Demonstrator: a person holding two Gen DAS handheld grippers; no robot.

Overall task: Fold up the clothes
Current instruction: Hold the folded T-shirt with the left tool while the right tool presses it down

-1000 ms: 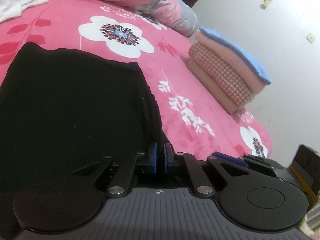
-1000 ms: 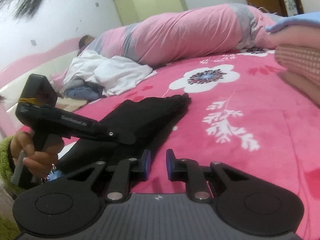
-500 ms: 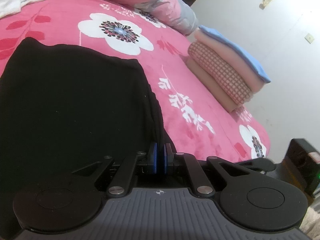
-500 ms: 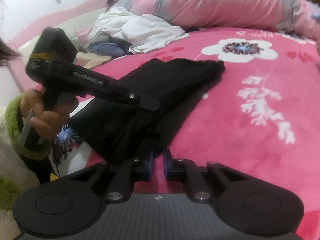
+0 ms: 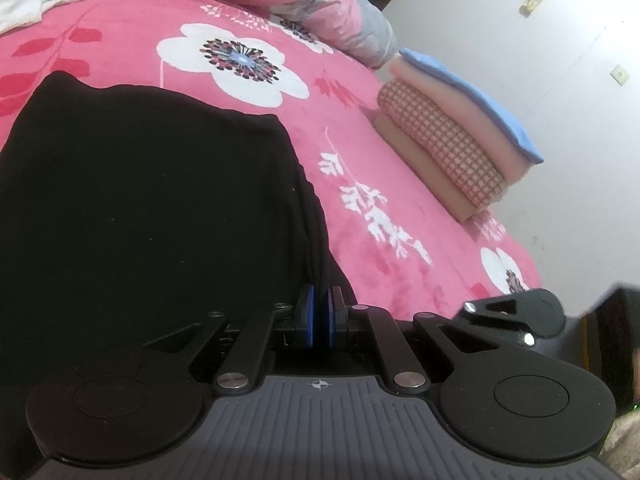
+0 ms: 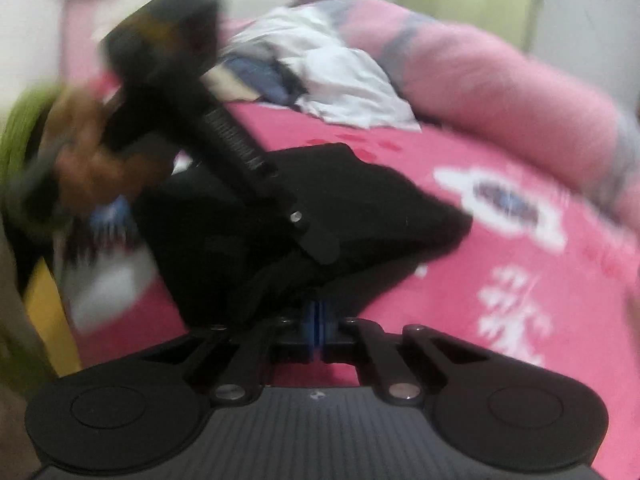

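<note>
Lying on the pink flowered bedspread (image 5: 400,184) is the black garment (image 5: 152,208), spread wide and flat, with its near edge bunched into thin folds. The left gripper (image 5: 319,316) has its blue pads pressed together on this bunched edge, so it is clamped on the cloth. The right gripper (image 6: 317,326) comes from the other side; its blue pads are also closed together with the dark hem of the same garment between them, though this view is blurred. In that view the person's left hand (image 6: 80,176), with a green sleeve (image 6: 16,128) behind it, holds the handle of the left tool, which crosses above the black cloth.

To the right of the garment, well apart from it, a stack of folded clothes (image 5: 452,136) sits near the bed's edge, with a blue piece on top and a checked one under it. At the far side of the bed lie a long pink bolster (image 6: 500,80) and a heap of white laundry (image 6: 340,84).
</note>
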